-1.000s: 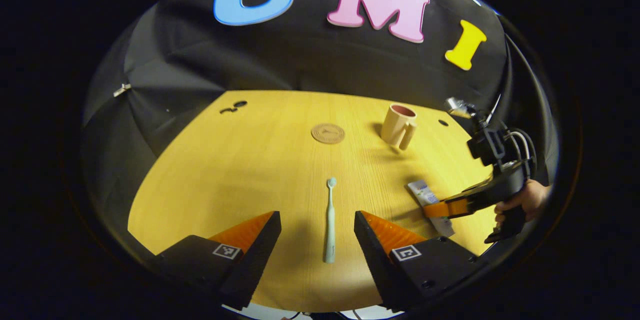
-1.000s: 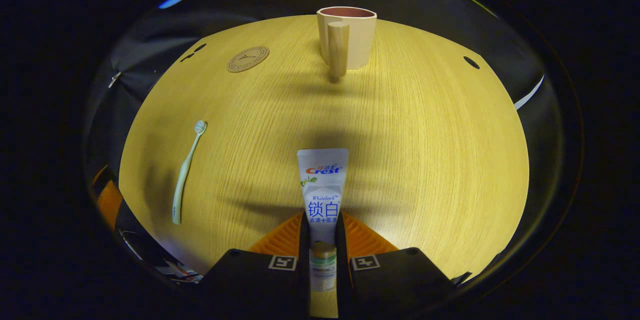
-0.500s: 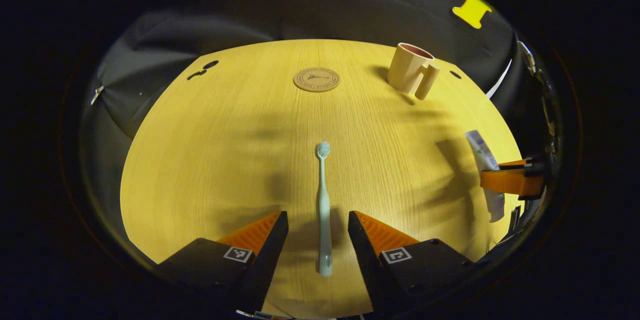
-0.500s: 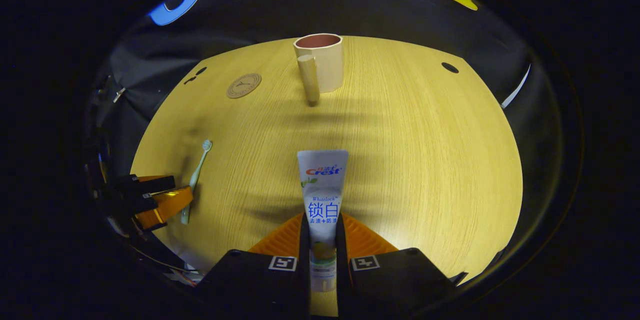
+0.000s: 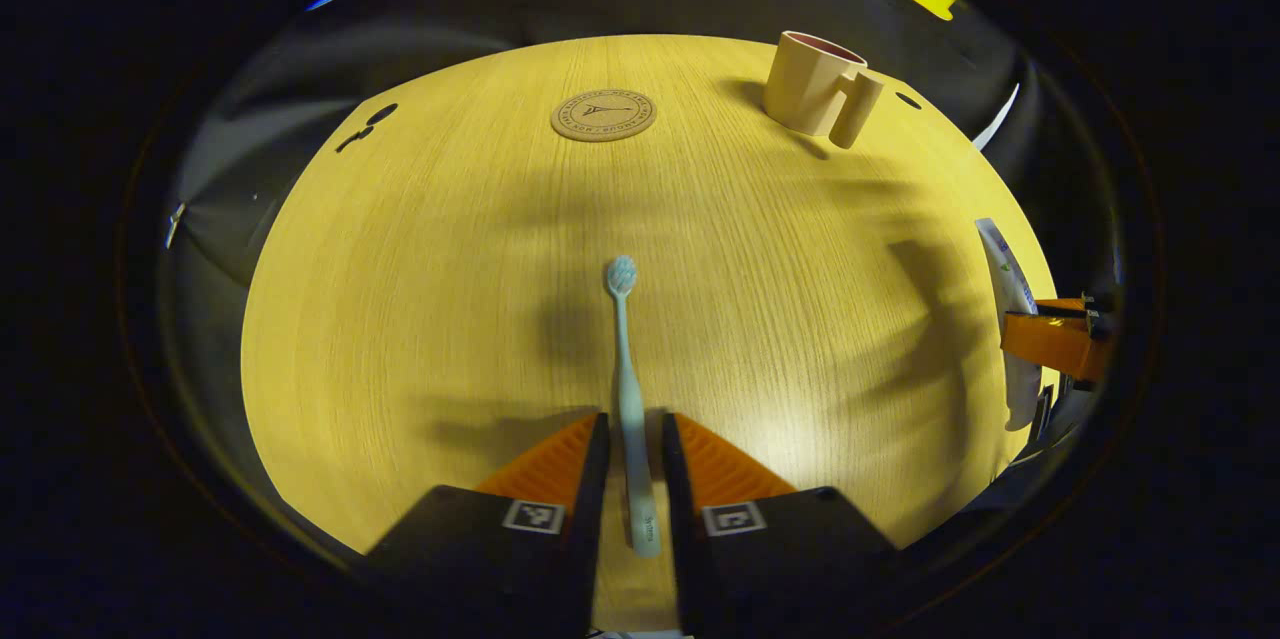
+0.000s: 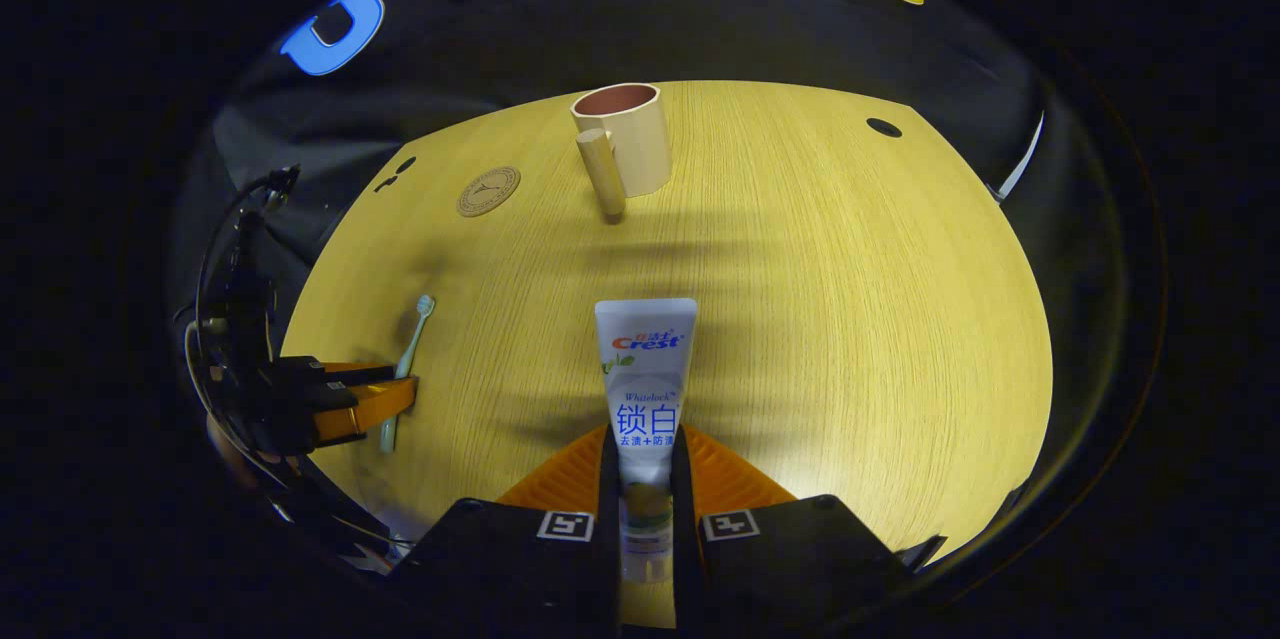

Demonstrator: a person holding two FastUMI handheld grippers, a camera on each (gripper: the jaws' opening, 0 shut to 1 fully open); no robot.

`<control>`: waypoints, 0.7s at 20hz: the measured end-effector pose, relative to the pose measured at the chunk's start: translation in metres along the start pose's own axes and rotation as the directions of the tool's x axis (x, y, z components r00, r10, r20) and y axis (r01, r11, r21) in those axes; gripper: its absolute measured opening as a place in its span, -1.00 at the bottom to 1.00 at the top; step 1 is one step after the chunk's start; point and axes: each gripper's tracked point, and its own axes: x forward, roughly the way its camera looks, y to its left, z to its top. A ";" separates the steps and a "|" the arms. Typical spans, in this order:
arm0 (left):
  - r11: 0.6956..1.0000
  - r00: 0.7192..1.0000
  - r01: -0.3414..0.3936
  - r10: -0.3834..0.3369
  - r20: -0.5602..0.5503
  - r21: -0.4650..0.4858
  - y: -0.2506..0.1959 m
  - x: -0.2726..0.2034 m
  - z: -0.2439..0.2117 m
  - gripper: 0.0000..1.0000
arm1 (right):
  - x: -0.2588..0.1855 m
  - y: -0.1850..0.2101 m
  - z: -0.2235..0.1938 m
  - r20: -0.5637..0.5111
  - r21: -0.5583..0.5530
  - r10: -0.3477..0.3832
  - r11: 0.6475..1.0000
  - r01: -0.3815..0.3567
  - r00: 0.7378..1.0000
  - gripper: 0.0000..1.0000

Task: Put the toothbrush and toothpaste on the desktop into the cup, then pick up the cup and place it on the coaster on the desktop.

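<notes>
Step in hand: grasping both items. Left gripper (image 5: 632, 454) narrow around toothbrush (image 5: 626, 389) handle on desktop (image 5: 420, 299); contact uncertain. Coaster (image 5: 603, 114) far centre, cup (image 5: 812, 83) far right, empty. Right gripper (image 6: 646, 479) clamps toothpaste (image 6: 646, 369), tube pointing at cup. Next: lift, carry each over rim, drop in.

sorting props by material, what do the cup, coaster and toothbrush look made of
Cup: matte beige plastic or ceramic, no glare; can't tell which.
Coaster: probably cork or wood, dull brown with a stamped pattern.
Toothbrush: pale smooth plastic, bristled head.
</notes>
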 end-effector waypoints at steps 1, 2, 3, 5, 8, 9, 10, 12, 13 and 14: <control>1.000 1.000 0.001 -0.001 -0.010 0.005 -0.002 -0.002 0.001 -0.52 | -0.001 0.000 0.001 0.007 -0.005 0.000 1.000 0.000 1.000 -0.51; 1.000 1.000 0.000 0.001 -0.024 0.014 -0.002 -0.001 0.001 -0.68 | -0.002 0.001 0.002 0.014 -0.003 0.004 1.000 -0.004 1.000 -0.51; 1.000 1.000 0.007 -0.006 -0.028 0.020 -0.003 -0.001 0.002 -0.70 | -0.003 0.002 0.003 0.018 0.002 0.010 1.000 -0.010 1.000 -0.51; 1.000 1.000 0.021 -0.020 -0.007 0.004 -0.004 -0.002 0.004 -0.82 | -0.006 0.002 0.004 0.022 -0.002 0.018 1.000 -0.018 1.000 -0.51; 0.999 0.999 0.032 -0.031 0.021 -0.023 -0.005 -0.004 0.002 -0.87 | -0.011 -0.001 0.011 0.041 -0.018 0.007 1.000 -0.006 0.999 -0.52; 0.999 0.999 0.032 -0.031 0.024 -0.022 -0.005 -0.004 0.001 -0.87 | -0.014 -0.002 0.012 0.047 -0.019 0.008 1.000 -0.007 0.999 -0.51; 0.999 0.999 0.031 -0.030 0.025 -0.021 -0.006 -0.004 0.001 -0.87 | -0.016 -0.001 0.014 0.053 -0.017 0.009 1.000 -0.008 0.999 -0.51; 0.999 0.997 0.021 -0.019 0.068 -0.025 -0.006 -0.009 0.005 -0.87 | -0.021 -0.002 0.023 0.073 -0.016 0.011 1.000 -0.010 0.997 -0.51; 0.999 0.996 0.025 -0.022 0.090 -0.030 -0.008 -0.011 0.008 -0.87 | -0.023 -0.001 0.027 0.081 -0.019 0.013 1.000 -0.011 0.997 -0.51; 0.999 0.994 0.029 -0.025 0.104 -0.035 -0.009 -0.015 0.010 -0.87 | -0.023 -0.001 0.031 0.089 -0.024 0.013 1.000 -0.011 0.996 -0.51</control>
